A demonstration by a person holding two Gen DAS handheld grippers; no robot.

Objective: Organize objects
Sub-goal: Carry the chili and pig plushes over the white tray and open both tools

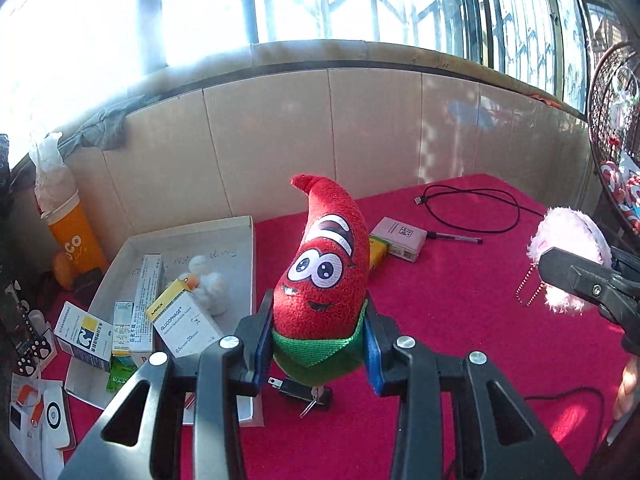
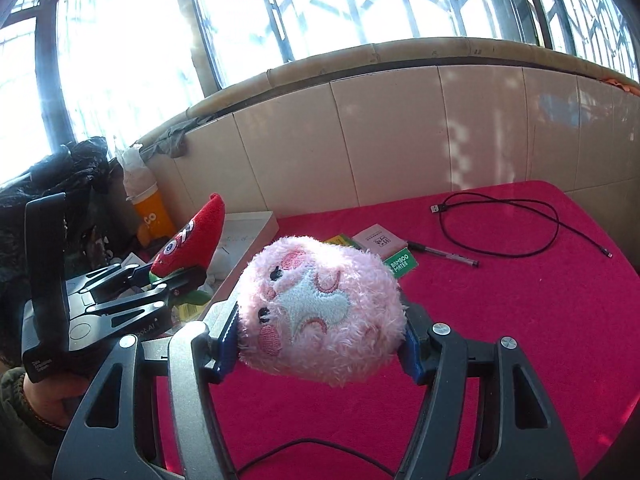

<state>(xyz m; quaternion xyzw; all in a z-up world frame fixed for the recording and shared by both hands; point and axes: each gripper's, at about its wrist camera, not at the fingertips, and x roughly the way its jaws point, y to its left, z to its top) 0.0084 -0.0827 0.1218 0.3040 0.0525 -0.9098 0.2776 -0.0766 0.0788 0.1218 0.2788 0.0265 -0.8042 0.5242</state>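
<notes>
Left gripper (image 1: 318,354) around curved fleecy chili plush (image 1: 324,264)

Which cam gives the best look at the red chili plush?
Left wrist. The red chili plush stands front-on and whole, face visible, its green base clamped in the left gripper. The right wrist view catches it only small and side-on at the left edge, its base hidden by the gripper.

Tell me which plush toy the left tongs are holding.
The red chili plush, pinched at its green base by the left tongs; the pink fluffy plush sits in the right tongs.
</notes>
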